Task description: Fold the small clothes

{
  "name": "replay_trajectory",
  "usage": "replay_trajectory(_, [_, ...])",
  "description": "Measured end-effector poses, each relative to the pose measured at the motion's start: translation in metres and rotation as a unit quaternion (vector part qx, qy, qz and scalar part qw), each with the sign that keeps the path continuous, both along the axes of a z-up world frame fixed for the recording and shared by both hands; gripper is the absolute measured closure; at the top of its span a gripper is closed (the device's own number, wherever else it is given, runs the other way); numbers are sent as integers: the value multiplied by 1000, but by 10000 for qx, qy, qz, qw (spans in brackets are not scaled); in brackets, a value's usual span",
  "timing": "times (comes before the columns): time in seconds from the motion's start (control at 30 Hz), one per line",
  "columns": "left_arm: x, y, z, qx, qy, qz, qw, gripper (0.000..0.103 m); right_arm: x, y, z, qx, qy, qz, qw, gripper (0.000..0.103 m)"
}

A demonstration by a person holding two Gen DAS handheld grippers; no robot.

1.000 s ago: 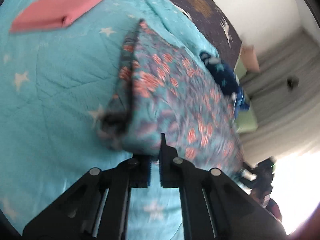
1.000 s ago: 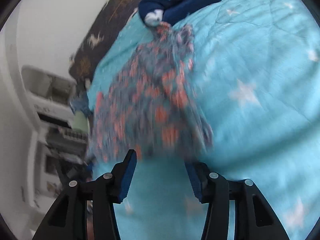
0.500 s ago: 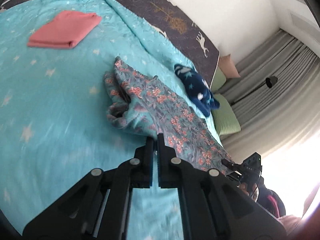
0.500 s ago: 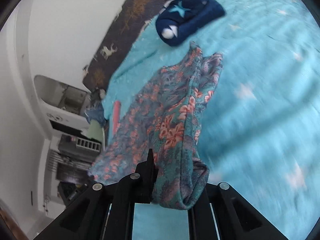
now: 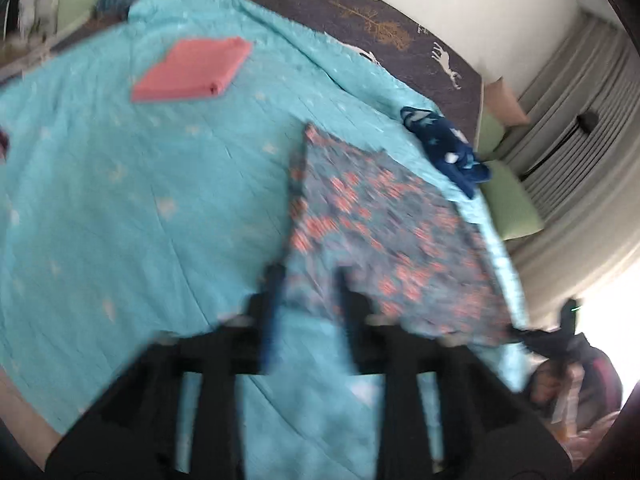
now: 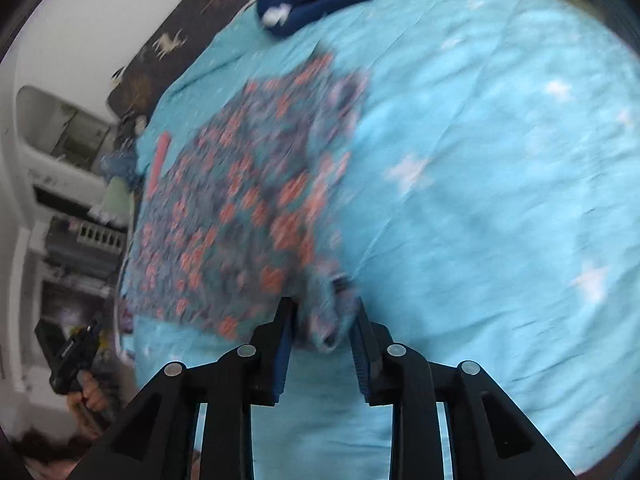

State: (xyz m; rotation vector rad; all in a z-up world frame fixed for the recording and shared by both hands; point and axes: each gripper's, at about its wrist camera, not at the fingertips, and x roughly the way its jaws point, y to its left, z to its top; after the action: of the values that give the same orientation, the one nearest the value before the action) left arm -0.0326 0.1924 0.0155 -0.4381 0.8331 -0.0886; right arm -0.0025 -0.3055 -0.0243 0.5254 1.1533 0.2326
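The teal floral-print garment [image 5: 372,224] lies spread on the turquoise star-patterned bedspread [image 5: 120,200], apparently lengthwise toward the headboard; both grippers' fingers [image 5: 272,288] [image 6: 286,320] gape wide at its near corners.

- No legible text, label, brand or number in either wrist view.
- Dark brown bedsheet with white deer and tan tree figures [image 5: 400,28]: pictures only, no lettering.
- Turquoise quilted blanket [image 6: 500,160]: white stars only.
- Motion blur may hide small print.
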Motion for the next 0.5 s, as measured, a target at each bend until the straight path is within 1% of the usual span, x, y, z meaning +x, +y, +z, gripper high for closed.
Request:
replay_trajectory(0.03, [12,-2,0,194,-43,-20,9998,47,1,-7,5,-52,-119,-90,9999,73])
replay_trajectory(0.07, [24,-6,0,294,-72,-107,9995,47,7,-12,14,-90,-315,-218,9992,73])
replay_trajectory(0.1, [35,-10,-1,349,-71,-240,9991,47,19,-16,24,-150,-541,-365,9978,71])
replay_trajectory(0.13, [56,-16,-3,404,-28,-416,9983,46,25,-19,27,-177,-648,-428,9968,66])
replay_trajectory(0.2, [81,-20,-6,411,-3,-548,9976,42,51,-19,37,-196,-942,-474,9942,62])
replay_trajectory(0.27, [111,-19,-11,450,77,-558,9974,40,78,-15,38,-291,-1035,-415,9933,62])
replay_trajectory(0.3, [126,-17,-14,463,114,-541,9974,37,87,-12,37,-289,-1058,-351,9934,62])
replay_trajectory(0.37, [151,-12,-22,510,198,-535,9971,36,102,-12,34,-336,-1065,-288,9933,62])
replay_trajectory(0.4, [160,-9,-26,558,251,-485,9969,36,117,-8,31,-379,-1046,-227,9935,60])
replay_trajectory(0.43, [175,-5,-34,615,355,-387,9967,36,127,-5,28,-410,-1023,-151,9938,57])
replay_trajectory(0.47, [183,-2,-39,623,408,-299,9968,36,137,-4,23,-457,-978,-64,9941,55])
replay_trajectory(0.5, [191,1,-46,551,470,-232,9971,36,152,-3,14,-492,-923,-5,9945,54])
